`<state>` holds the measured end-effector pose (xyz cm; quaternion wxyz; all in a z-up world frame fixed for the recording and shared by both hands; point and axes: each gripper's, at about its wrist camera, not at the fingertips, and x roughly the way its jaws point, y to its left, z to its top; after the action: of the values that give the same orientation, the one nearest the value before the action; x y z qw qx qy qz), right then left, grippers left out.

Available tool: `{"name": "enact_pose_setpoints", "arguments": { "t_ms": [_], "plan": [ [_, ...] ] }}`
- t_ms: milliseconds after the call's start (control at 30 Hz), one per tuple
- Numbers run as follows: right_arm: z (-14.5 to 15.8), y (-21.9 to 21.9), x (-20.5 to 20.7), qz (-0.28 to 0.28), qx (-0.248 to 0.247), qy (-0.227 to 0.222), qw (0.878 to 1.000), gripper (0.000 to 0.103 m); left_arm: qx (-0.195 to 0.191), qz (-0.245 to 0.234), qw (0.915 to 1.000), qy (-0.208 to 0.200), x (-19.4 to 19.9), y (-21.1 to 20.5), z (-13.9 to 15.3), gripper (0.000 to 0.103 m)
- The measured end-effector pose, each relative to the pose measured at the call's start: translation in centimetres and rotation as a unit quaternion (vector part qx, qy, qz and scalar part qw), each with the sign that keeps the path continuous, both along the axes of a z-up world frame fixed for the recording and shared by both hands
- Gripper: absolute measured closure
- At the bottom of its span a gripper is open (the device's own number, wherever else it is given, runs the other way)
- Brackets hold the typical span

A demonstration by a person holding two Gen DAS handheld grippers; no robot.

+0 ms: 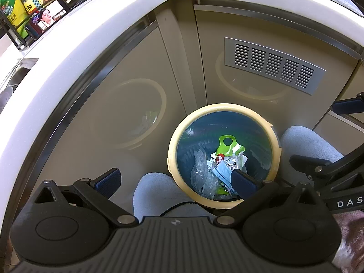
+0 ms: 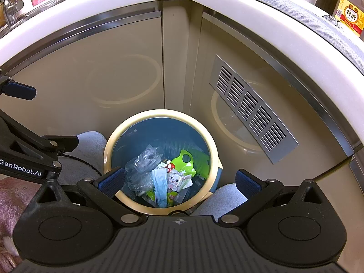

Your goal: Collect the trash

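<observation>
Right wrist — trash bin (image 2: 109, 145) below right gripper (image 2: 179, 183) (gaping).

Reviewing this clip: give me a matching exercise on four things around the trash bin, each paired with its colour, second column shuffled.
Things:
1. bin rim
2. bin liner
3. pouch with a handle hole
4. vent grille

Colours:
a. bright green
b. silver grey
c. cream
d. blue

Pairs: 1-c, 2-d, 3-a, 4-b

Both the left gripper and the right gripper are open above the bin, holding nothing.
</observation>
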<state>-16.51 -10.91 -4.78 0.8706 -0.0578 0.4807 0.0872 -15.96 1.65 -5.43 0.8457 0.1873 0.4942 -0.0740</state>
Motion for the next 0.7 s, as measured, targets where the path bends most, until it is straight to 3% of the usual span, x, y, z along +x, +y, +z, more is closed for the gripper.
{"name": "enact_pose_setpoints", "arguments": {
  "t_ms": [700],
  "plan": [
    [-0.05,-0.02,-0.02,0.000,0.000,0.000,1.000,0.000,0.003,-0.001,1.0000,-0.001,0.05,0.01,0.05,0.000]
  ]
}}
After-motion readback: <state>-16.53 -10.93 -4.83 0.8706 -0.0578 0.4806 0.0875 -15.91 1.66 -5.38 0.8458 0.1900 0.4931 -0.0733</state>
